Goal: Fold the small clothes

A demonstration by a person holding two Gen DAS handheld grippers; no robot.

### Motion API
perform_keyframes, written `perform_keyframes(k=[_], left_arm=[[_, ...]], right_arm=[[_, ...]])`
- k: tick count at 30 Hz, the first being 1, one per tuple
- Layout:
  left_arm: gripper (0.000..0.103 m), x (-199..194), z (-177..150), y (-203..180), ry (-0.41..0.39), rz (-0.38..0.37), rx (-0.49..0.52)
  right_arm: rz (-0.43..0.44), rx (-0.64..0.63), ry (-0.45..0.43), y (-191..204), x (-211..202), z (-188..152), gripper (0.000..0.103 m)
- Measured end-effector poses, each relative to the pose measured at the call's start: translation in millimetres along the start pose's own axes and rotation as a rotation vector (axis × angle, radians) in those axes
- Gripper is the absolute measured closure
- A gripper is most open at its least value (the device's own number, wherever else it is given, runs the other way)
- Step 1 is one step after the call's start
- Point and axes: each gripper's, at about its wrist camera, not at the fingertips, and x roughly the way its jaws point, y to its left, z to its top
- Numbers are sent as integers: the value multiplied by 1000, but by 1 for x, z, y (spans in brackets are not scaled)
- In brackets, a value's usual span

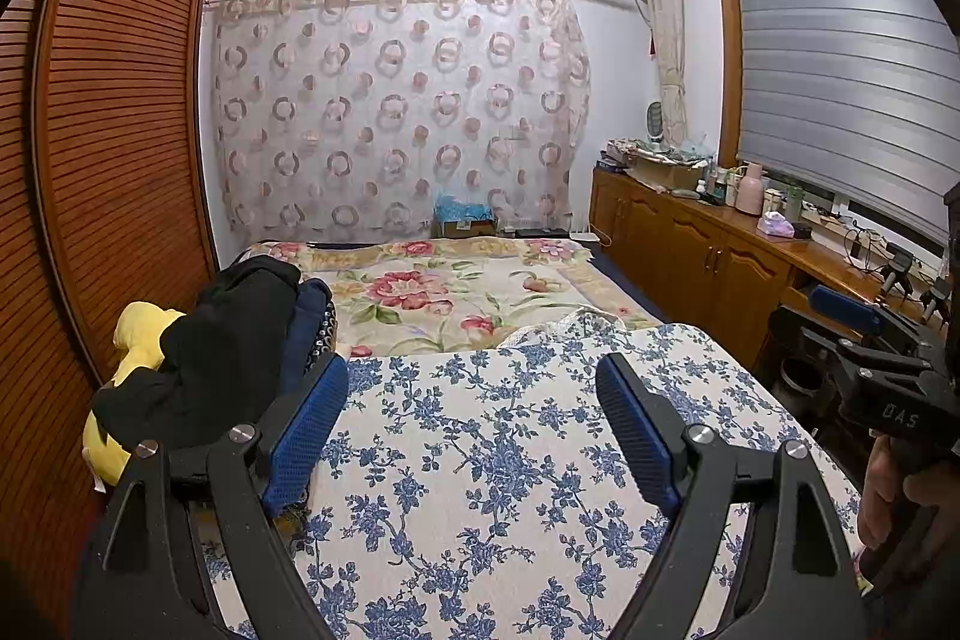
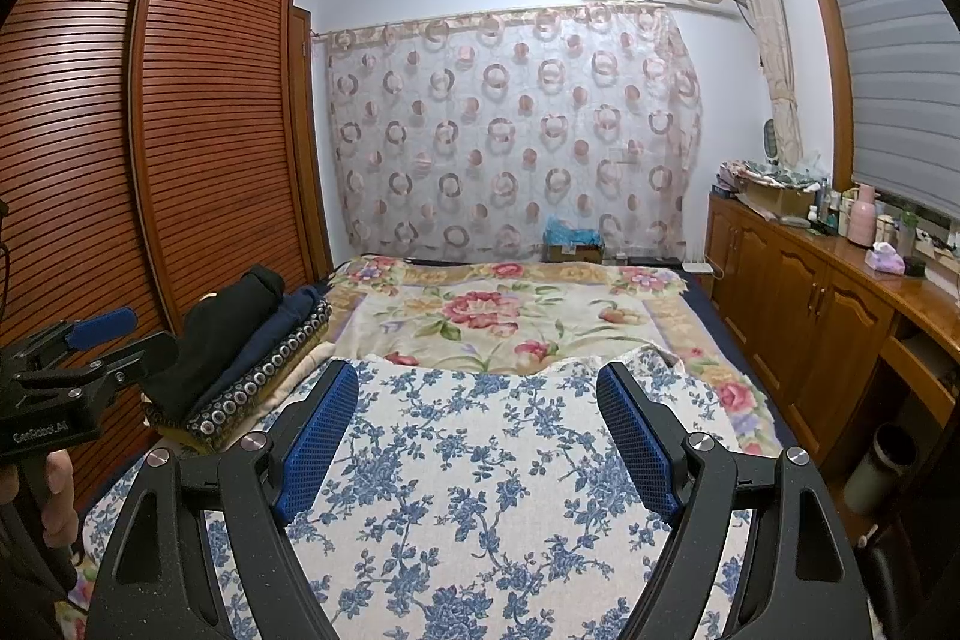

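Note:
A pile of small clothes lies at the bed's left edge: a black garment (image 1: 222, 340) on top, a navy one (image 1: 306, 322) and a dark piece with ring pattern (image 2: 264, 376) beneath. The pile also shows in the right wrist view (image 2: 234, 334). My left gripper (image 1: 474, 376) is open and empty, held above the blue-flowered white cloth (image 1: 510, 460), right of the pile. My right gripper (image 2: 477, 382) is open and empty above the same cloth (image 2: 480, 490). Each gripper appears at the edge of the other's view, the right one (image 1: 852, 334) and the left one (image 2: 90, 346).
A yellow soft toy (image 1: 138, 340) lies beside the pile against the slatted wardrobe (image 1: 114, 130). A rose-patterned blanket (image 1: 456, 292) covers the far bed. A wooden sideboard (image 2: 798, 292) with bottles runs along the right wall. A bin (image 2: 882, 466) stands on the floor.

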Motion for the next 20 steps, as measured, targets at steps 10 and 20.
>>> perform_keyframes(k=[10,20], left_arm=[[18,0,0,0,1,-1,-2],[18,0,-1,0,1,-2,-3]], right_arm=[[3,-1,0,-3,-1,0,20],[3,-1,0,-4,-1,0,20]])
